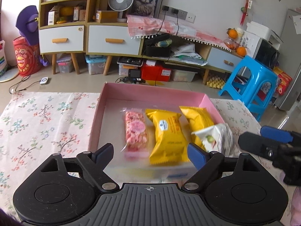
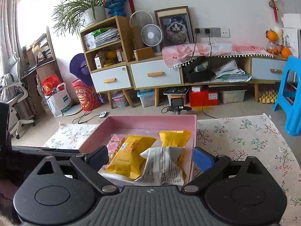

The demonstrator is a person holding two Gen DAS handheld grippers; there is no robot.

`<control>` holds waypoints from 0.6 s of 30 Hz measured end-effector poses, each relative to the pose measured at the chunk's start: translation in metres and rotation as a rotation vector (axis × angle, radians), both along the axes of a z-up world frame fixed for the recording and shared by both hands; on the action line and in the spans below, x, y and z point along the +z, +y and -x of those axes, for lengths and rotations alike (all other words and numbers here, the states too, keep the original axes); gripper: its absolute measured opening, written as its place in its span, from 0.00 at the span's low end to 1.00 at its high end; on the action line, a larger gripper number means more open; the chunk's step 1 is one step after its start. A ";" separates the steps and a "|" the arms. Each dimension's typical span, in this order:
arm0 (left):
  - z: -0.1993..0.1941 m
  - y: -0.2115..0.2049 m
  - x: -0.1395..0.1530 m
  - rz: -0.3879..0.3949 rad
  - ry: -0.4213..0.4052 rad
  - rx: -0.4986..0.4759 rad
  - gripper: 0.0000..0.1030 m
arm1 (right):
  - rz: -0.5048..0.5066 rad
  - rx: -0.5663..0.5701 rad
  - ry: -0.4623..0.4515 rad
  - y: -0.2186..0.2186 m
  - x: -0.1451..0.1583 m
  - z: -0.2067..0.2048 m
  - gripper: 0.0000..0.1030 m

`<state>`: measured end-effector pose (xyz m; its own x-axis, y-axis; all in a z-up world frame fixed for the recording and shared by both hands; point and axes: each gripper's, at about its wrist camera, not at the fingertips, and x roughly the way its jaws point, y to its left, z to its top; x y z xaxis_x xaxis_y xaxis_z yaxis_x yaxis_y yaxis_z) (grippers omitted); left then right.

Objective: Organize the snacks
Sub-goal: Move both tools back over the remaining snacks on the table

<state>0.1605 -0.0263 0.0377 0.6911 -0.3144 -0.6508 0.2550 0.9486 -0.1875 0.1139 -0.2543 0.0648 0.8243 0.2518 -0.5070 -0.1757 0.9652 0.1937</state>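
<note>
From the left wrist view, the left gripper point(image 1: 150, 155) had its jaws spread wide with nothing gripped. Just beyond them lay the pink box point(image 1: 150, 92) on the floral-clothed worktop point(image 1: 47, 124). Inside it, a pink snack bar point(image 1: 135, 131) sat ahead of the left jaw, a yellow packet point(image 1: 166, 139) between the jaws, a second yellow packet point(image 1: 199, 118) beyond the right jaw, and a white packet point(image 1: 214, 138) resting on that one. The right gripper point(image 1: 263, 143) showed at the right edge.

From the right wrist view, the right gripper point(image 2: 150, 158) stood with jaws wide, holding nothing. The white packet point(image 2: 163, 166) lay between them, overlapping both yellow packets point(image 2: 129, 154) point(image 2: 174, 137) inside the pink box point(image 2: 150, 123).
</note>
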 end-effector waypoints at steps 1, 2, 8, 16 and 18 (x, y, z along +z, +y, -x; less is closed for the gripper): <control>0.004 0.003 0.000 -0.001 -0.002 -0.002 0.85 | 0.005 0.000 -0.001 0.002 0.001 0.002 0.85; 0.008 0.005 0.000 -0.002 -0.002 -0.003 0.85 | 0.011 0.001 -0.003 0.003 0.001 0.005 0.86; 0.029 0.023 -0.003 0.004 0.008 0.005 0.91 | 0.053 0.017 -0.027 0.018 0.006 0.023 0.90; 0.062 0.048 -0.005 -0.014 0.009 0.009 0.94 | 0.086 0.038 -0.057 0.037 0.010 0.050 0.90; 0.070 0.054 -0.005 -0.022 0.009 0.013 0.94 | 0.090 0.041 -0.066 0.041 0.010 0.056 0.90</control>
